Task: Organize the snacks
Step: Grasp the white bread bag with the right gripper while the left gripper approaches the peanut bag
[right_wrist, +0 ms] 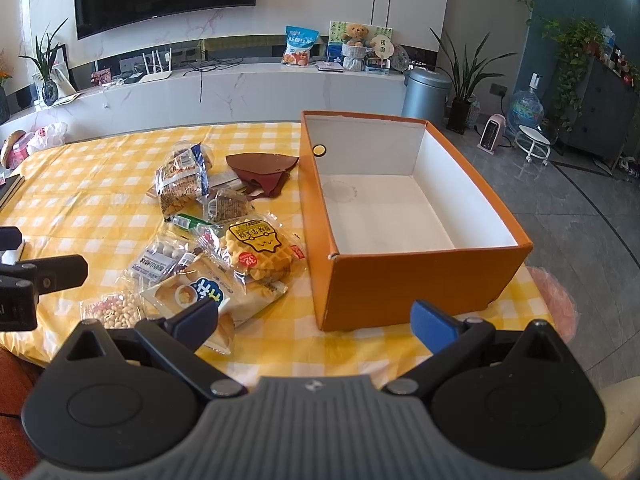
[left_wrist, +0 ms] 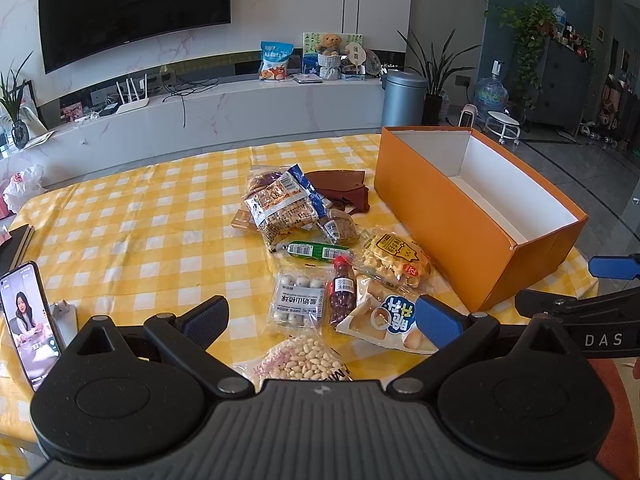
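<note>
Your left gripper (left_wrist: 322,318) is spread wide and grips nothing, hovering over the snack pile (left_wrist: 320,256) beside the orange box (left_wrist: 452,216). Your right gripper (right_wrist: 316,322) is equally wide and empty, in front of that box (right_wrist: 400,280). "DAS" reads on the right gripper's arm; packet labels are Chinese, too small to read.

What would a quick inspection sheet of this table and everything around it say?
Surface: yellow checked tablecloth, flat.
Job's things: orange box open, nothing inside; snack packets piled beside it, none boxed.
Clutter: phone propped, screen lit; brown cloth.
Grippers: left gripper and right gripper open, holding nothing.
Cables: black leads on the TV bench.
Surroundings: television, plants, bin, water jug.
</note>
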A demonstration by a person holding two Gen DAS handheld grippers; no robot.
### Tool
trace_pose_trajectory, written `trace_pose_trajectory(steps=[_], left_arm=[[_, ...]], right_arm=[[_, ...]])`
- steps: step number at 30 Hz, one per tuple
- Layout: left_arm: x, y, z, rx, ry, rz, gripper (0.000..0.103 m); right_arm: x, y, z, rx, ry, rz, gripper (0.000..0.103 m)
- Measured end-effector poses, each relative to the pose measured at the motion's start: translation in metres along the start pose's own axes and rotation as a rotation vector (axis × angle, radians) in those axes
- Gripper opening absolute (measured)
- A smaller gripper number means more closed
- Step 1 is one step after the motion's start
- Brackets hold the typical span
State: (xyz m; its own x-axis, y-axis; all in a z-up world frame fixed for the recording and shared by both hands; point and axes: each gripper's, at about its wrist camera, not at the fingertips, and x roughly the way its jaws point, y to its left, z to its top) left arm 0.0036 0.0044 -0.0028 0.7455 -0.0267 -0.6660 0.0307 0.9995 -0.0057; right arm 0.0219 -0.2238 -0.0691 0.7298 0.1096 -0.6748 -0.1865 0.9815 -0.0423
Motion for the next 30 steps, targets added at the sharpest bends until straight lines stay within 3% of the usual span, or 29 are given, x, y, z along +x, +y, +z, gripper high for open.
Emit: trace_pose_trajectory(steps=[6,10,15,19,22,30], left_arm=[[0.003,0.010,-0.006,-0.053,-0.007,-0.029,0.103],[0.012,0.018,-0.018,-0.093,0.022,-0.063,0.103],[0.032,0.022,-0.036,-0.094,0.071,-0.133,0.084],[0.041,0.021,-0.049,0.038,0.069,-0.118,0.087],[0.046,0.018,-0.056,0.176,0.051,-0.086,0.099],[0.079,0.011,-0.069,0.427,0.115,-0.061,0.103]], right_arm=[[0.002,0.001,-0.002,-0.002,-0.009,0.007,0.100],[0.006,0.000,-0.013,-0.010,-0.069,0.068,0.100],[0.028,0.010,-0.030,-0.031,-0.025,0.131,0.100],[0.042,0.023,-0.038,-0.048,0.024,0.197,0.086],[0.051,0.032,-0.039,-0.067,0.046,0.225,0.085],[0.080,0.046,-0.030,-0.034,0.114,0.276,0.085]])
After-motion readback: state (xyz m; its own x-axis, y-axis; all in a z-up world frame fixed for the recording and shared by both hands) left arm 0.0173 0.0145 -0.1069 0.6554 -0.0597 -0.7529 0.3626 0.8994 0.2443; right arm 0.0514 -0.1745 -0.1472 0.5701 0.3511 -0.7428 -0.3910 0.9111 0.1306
